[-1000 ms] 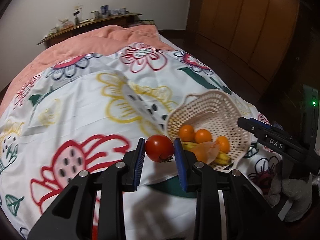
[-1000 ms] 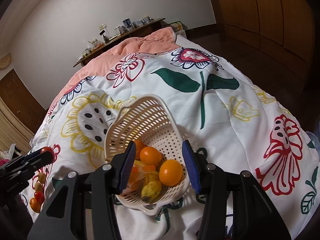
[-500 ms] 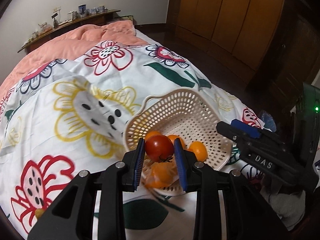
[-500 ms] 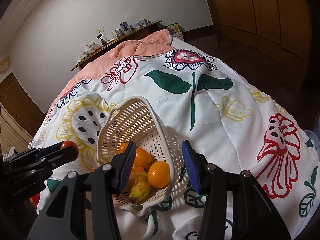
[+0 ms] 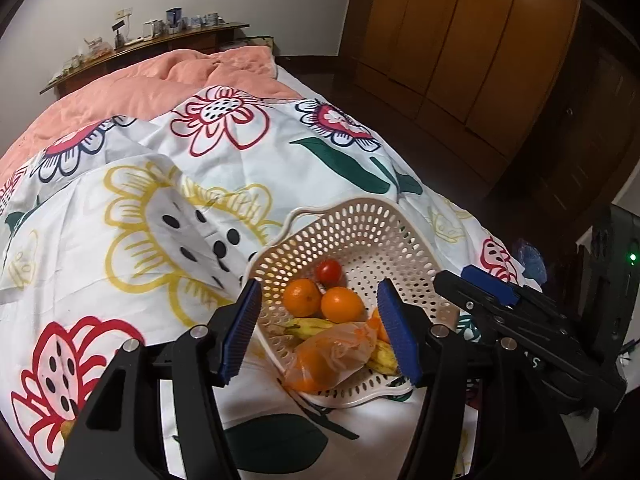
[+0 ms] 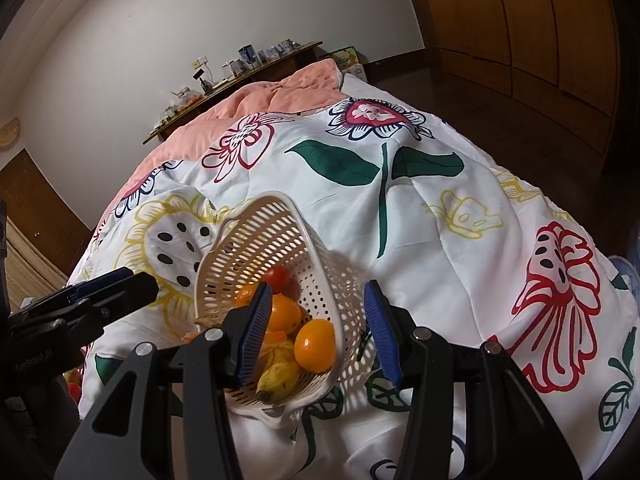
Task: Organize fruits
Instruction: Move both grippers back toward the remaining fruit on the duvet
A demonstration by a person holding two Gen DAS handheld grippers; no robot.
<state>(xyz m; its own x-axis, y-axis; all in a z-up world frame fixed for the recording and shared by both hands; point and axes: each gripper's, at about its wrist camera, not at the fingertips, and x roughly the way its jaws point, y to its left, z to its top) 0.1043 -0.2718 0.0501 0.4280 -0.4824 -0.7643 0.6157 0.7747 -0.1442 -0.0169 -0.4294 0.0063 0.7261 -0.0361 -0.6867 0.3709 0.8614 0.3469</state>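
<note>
We had the left gripper (image 5: 320, 328) over the perforated plastic basket (image 5: 372, 220) on the flowered bedspread (image 5: 160, 208). Its jaws had just been opening; nothing was between them, and the tomato (image 5: 329, 272) lay inside the basket against the far wall, behind two oranges (image 5: 320, 300). We judged this a release made low over the pile so that the tomato would settle rather than bounce out.

The basket sat tilted on the soft cover, so the fruit had gathered at its lower, near end: bananas (image 5: 308, 326) and a bagged orange (image 5: 332, 356) lay there.

The right gripper (image 6: 316, 332) stood part open astride the basket's near rim, one finger inside, one outside. Its pads did not appear to press the wall, though we could not be sure. We judged it placed there to steady the basket.
</note>
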